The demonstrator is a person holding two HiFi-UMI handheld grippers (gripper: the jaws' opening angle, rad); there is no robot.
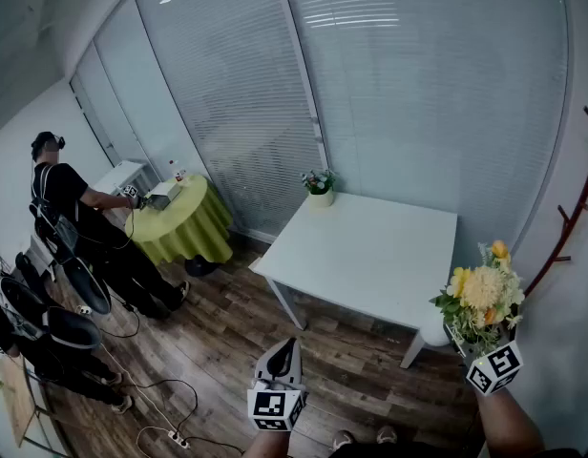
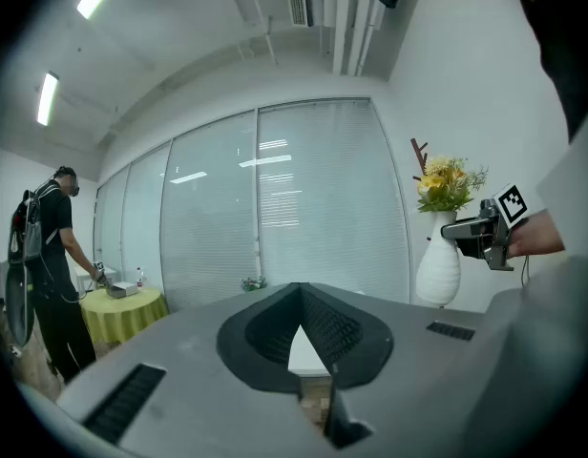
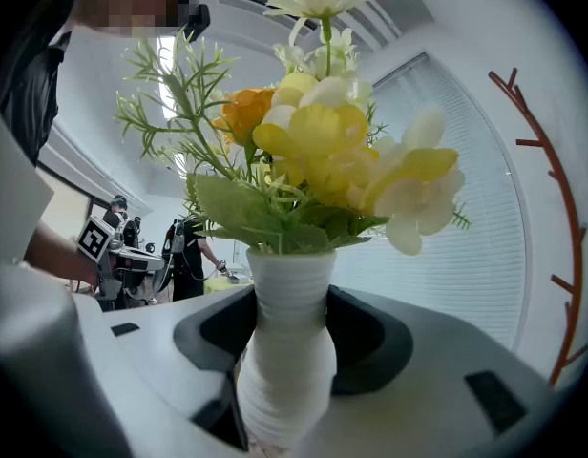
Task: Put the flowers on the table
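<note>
Between the jaws of the right gripper [image 2: 453, 229]: a white ribbed vase [image 3: 289, 351] carrying the flowers [image 3: 318, 132], which are yellow, orange and white blooms with green sprigs. It is up in the air and not yet on any surface.
Right gripper's hold: the jaws stand fairly wide yet clamp the vase from both sides on its upper part, where the body narrows. That waist probably gives the pads a seat.
Vase posture: upright, with the blooms above the gripper. It is likely carried so to keep the bouquet in and leave the base free for setting down.
Left gripper [image 1: 286, 351]: left of the right gripper and lower in the head view. Its jaws are drawn together to a point with nothing in them, and it seems kept out of the way.
Table [image 1: 370, 256]: white and square, ahead of both grippers and to the left of the held vase, well apart from it. The top is bare except for a small potted plant [image 1: 319, 184] at the far corner, so there is ample room.
Step in hand: carrying; the vase has yet to be brought over the table and lowered.
Floor [image 1: 227, 342]: dark wood planks below both grippers, with cables [image 1: 160, 418] further left.
Room: blinds [image 1: 370, 84] over glass beyond the table, and a reddish branch-like rack [image 1: 571, 218] right of the right gripper. Far to the left is a round table [image 1: 179, 222] in a yellow-green cloth, with a person in black [image 1: 70, 208] beside it.
</note>
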